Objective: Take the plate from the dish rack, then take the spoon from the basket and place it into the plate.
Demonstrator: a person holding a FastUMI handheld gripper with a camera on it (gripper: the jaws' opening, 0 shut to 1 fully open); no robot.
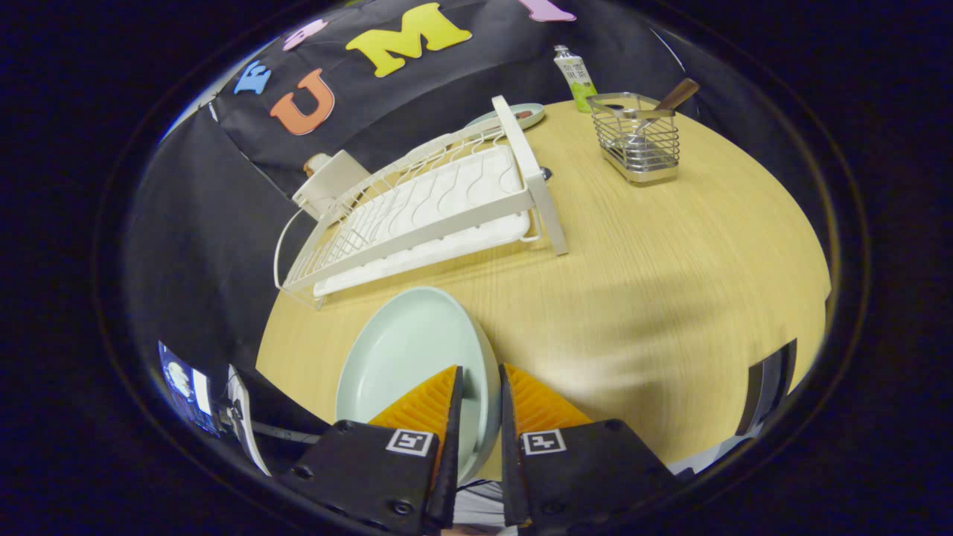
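The tongs (480,387) are clenching the plate (406,357), one orange finger (424,406) lying inside the pale green dish and the other pressing outside its rim, holding it tilted above the counter (670,298). The rack (417,216) is sitting beyond the fingers at about 11 o'clock, tilted in the view. The basket (640,141) is standing well beyond at 1 o'clock, with the spoon (670,100) leaning out of it. A bottle (575,74) is standing just behind the basket.

Gripper camera looks down (tilted) along its fingers (480,387) at the table (670,298).
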